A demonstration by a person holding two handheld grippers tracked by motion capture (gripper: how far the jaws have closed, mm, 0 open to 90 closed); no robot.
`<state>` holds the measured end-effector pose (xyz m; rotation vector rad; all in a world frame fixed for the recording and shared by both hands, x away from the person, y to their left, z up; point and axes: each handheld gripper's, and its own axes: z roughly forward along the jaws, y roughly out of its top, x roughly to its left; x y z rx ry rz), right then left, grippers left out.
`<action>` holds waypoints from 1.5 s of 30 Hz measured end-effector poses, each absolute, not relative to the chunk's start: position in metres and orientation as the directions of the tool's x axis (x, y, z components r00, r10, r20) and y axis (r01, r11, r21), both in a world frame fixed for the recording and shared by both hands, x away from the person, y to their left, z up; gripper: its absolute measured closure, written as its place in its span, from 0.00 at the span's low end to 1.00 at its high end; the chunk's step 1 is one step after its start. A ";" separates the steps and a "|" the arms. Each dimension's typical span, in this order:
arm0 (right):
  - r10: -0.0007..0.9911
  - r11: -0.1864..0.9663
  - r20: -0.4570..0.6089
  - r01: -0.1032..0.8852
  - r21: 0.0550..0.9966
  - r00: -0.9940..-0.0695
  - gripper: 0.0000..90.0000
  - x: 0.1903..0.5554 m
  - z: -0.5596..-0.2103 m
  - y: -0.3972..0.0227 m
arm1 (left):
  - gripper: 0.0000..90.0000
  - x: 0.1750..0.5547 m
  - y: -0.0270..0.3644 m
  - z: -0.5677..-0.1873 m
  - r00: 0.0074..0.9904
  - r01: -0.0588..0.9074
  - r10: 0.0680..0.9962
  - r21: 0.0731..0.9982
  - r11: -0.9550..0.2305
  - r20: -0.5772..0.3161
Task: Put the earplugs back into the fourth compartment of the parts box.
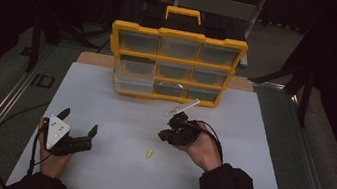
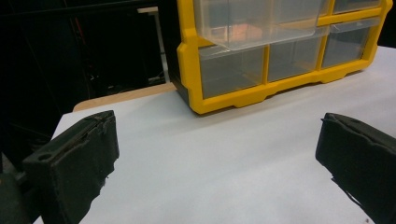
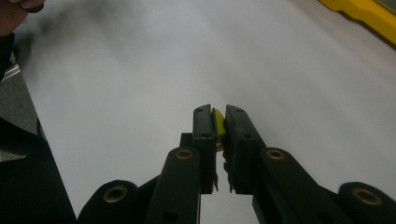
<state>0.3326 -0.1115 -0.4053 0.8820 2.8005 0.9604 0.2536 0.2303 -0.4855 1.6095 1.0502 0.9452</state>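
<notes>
Two grippers work over the white table top [image 1: 108, 176], each held in a hand at the near edge. At the near left, the left gripper [image 1: 79, 121] rests low by the board's left side with its jaws spread wide; in the left gripper view nothing lies between its two black pads [image 2: 79, 158], just bare white surface. A little farther in, near the middle of the board, a small yellow piece [image 1: 149, 153] lies loose on the white top. Just right of it and slightly farther, the right gripper [image 1: 166, 135] is lifted off the surface, its tips pointing left. Its jaws are pinched nearly together on a second small yellow piece [image 3: 218, 128], which sits clamped between the pads. Farthest off, at the far edge of the board, stands the yellow organiser box [image 1: 180, 35] with clear drawers; one left-hand drawer [image 1: 133, 83] is pulled partly out.
</notes>
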 end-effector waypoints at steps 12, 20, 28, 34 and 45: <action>0.528 0.634 0.118 0.482 0.604 -0.841 0.93 0.342 -0.384 -0.112 | 0.00 0.254 0.230 -0.486 0.328 0.200 0.940 0.965 -0.172 0.099; 0.524 0.636 0.109 0.473 0.610 -0.845 0.93 0.348 -0.374 -0.110 | 0.00 0.255 0.230 -0.486 0.331 0.205 0.939 0.964 -0.170 0.095; 0.527 0.629 0.102 0.468 0.621 -0.843 0.93 0.357 -0.356 -0.110 | 0.00 0.255 0.230 -0.487 0.331 0.204 0.939 0.964 -0.169 0.095; 0.519 0.657 0.065 0.446 0.608 -0.852 0.93 0.361 -0.350 -0.105 | 0.00 0.255 0.230 -0.487 0.330 0.201 0.939 0.965 -0.171 0.098; 0.518 0.646 0.062 0.437 0.626 -0.853 0.93 0.375 -0.335 -0.097 | 0.00 0.255 0.229 -0.487 0.332 0.200 0.939 0.965 -0.167 0.094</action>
